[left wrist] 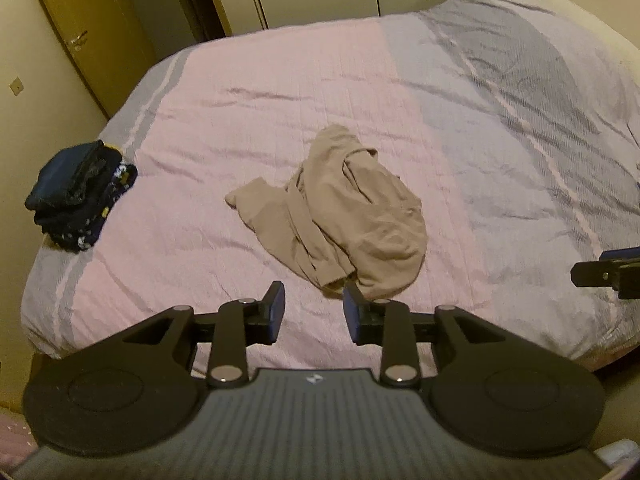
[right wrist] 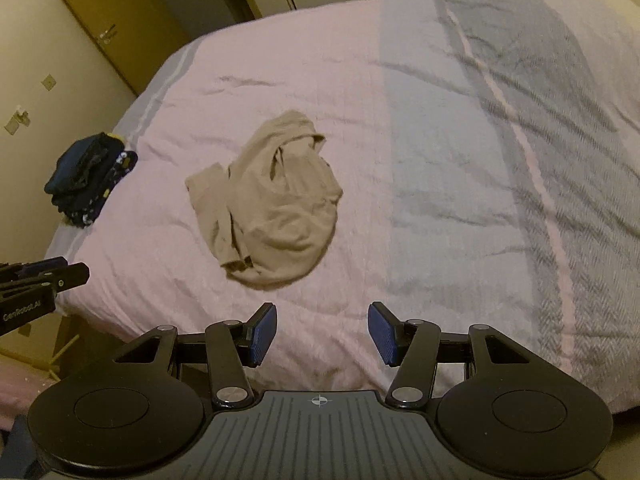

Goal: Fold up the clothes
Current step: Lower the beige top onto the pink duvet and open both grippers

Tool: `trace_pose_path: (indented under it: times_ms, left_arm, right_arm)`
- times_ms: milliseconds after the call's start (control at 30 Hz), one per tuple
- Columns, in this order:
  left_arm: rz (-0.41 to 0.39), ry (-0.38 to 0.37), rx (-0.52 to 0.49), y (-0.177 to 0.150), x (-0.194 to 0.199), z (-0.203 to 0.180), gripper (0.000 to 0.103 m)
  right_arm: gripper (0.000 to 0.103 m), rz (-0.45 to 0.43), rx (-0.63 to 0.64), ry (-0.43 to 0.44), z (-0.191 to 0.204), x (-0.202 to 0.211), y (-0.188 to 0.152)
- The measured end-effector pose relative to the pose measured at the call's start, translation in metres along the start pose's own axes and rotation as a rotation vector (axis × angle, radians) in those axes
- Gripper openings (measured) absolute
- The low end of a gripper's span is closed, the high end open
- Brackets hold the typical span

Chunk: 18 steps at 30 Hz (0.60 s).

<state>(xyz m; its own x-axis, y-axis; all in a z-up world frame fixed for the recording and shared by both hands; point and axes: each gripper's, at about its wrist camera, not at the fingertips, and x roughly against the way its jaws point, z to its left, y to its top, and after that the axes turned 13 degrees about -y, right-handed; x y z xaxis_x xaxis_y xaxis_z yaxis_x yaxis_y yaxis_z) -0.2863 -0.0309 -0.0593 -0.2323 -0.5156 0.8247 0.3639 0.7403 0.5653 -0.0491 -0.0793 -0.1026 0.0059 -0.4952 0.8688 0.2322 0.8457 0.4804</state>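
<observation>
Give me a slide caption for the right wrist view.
Open right gripper hovers near a crumpled beige garment on the pink-and-grey bedspread; folded dark clothes stacked at left.

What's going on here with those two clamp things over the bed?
Someone holds a two-finger gripper in each hand and is folding laundry on the bed. A crumpled beige garment lies loose in the middle of the pink bedspread, not yet folded. Both the left gripper and the right gripper are open and empty, poised above the bed's near edge, touching nothing. A stack of dark folded clothes sits at the left edge.
</observation>
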Motion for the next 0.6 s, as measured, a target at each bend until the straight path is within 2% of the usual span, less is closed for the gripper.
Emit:
trace_pose_path:
  times_ms: [267,467,600]
  left_arm:
    - [-0.058,-0.053,0.003,0.019,-0.012,0.044,0.030]
    - [-0.076,-0.111,-0.023,0.050,-0.046,0.120,0.030]
    - [-0.062,-0.170,-0.064,0.075,-0.077,0.177,0.030]
  right_arm:
    - [0.054,-0.112,-0.057,-0.023,0.018,-0.006,0.017]
    - [0.054,-0.191,-0.159,-0.097,0.039,-0.021,0.043]
    - [0.049,-0.181,-0.258,-0.168,0.060,-0.044,0.058]
